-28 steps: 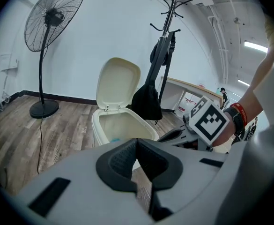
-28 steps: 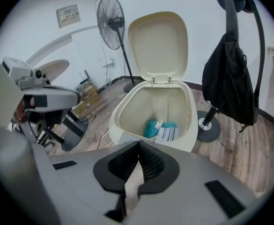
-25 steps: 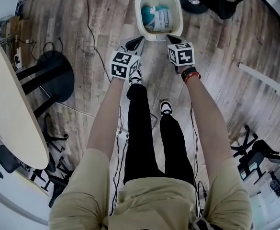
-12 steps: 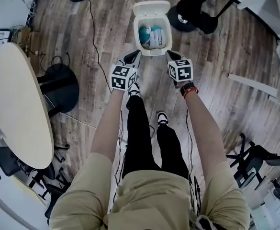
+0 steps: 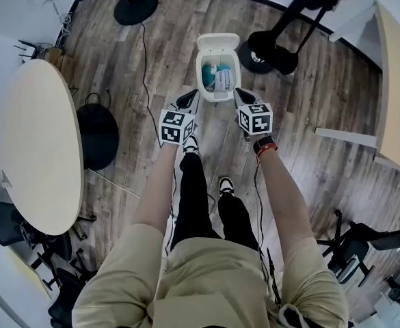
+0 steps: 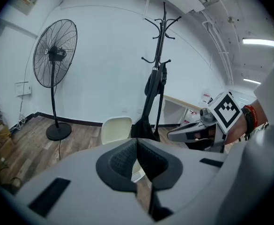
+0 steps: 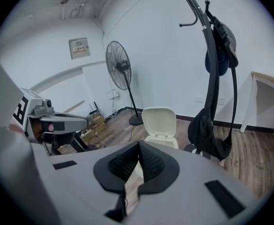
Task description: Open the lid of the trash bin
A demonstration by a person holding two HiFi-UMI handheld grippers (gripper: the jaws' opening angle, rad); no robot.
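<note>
The white trash bin (image 5: 218, 80) stands on the wood floor with its lid (image 5: 218, 44) swung up and back, and rubbish shows inside. Both grippers hover just short of it, held at chest height. My left gripper (image 5: 189, 100) is shut and empty, to the bin's near left. On the bin's near right my right gripper (image 5: 240, 96) is also shut and holds nothing. In the left gripper view the raised lid (image 6: 116, 128) shows beyond the closed jaws, and the right gripper view shows the lid (image 7: 159, 121) above the bin's rim.
A round pale table (image 5: 39, 149) fills the left side, with a black stool base (image 5: 97, 137) beside it. A standing fan (image 6: 55, 55) is at the back left. A coat rack (image 7: 216, 78) with a dark garment stands right of the bin. A cable runs across the floor.
The bin looks smaller and farther off than before as the view has risen and pulled back. Both grippers stay shut and level in front of it; the lid stays up.
</note>
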